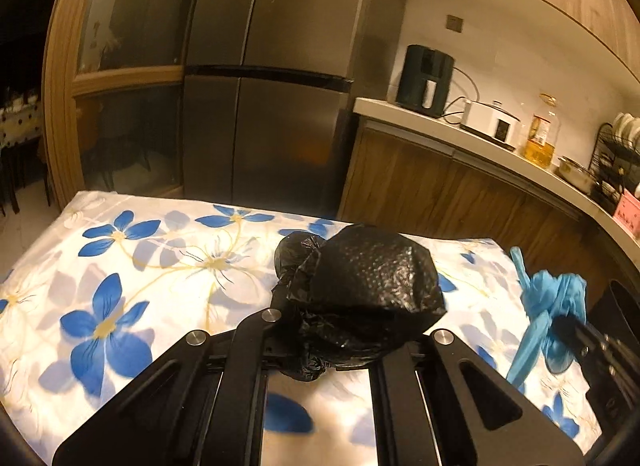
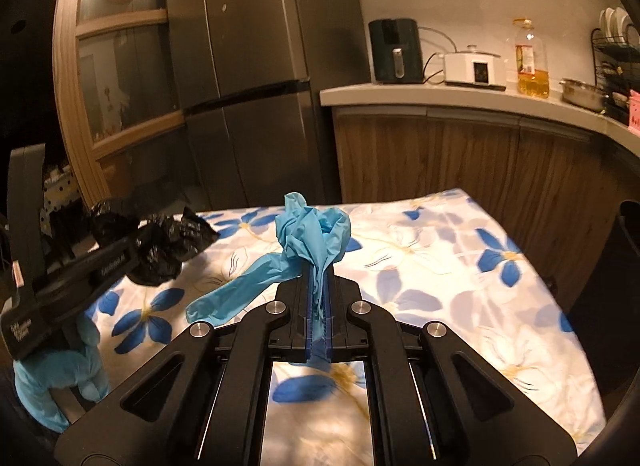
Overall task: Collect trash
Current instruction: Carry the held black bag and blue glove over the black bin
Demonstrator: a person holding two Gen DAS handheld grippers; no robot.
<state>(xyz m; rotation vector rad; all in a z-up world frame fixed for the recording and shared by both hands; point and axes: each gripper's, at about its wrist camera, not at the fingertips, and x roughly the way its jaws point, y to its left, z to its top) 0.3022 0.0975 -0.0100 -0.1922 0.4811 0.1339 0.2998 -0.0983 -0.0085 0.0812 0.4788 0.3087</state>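
My left gripper (image 1: 320,326) is shut on a crumpled black plastic bag (image 1: 368,290) and holds it above the table; the bag hides the fingertips. The same bag (image 2: 168,250) and left gripper (image 2: 120,258) show at the left of the right wrist view. My right gripper (image 2: 319,266) is shut on a crumpled blue glove (image 2: 312,234), one loose end hanging to the left. That glove (image 1: 552,302) also shows at the right of the left wrist view, held above the table.
The table has a white cloth with blue flowers (image 1: 140,266). Behind stand a steel fridge (image 1: 272,77) and a counter (image 2: 440,93) with an air fryer (image 2: 396,49), cooker, oil bottle (image 2: 532,61) and dish rack. A dark bin (image 2: 616,306) stands at the table's right.
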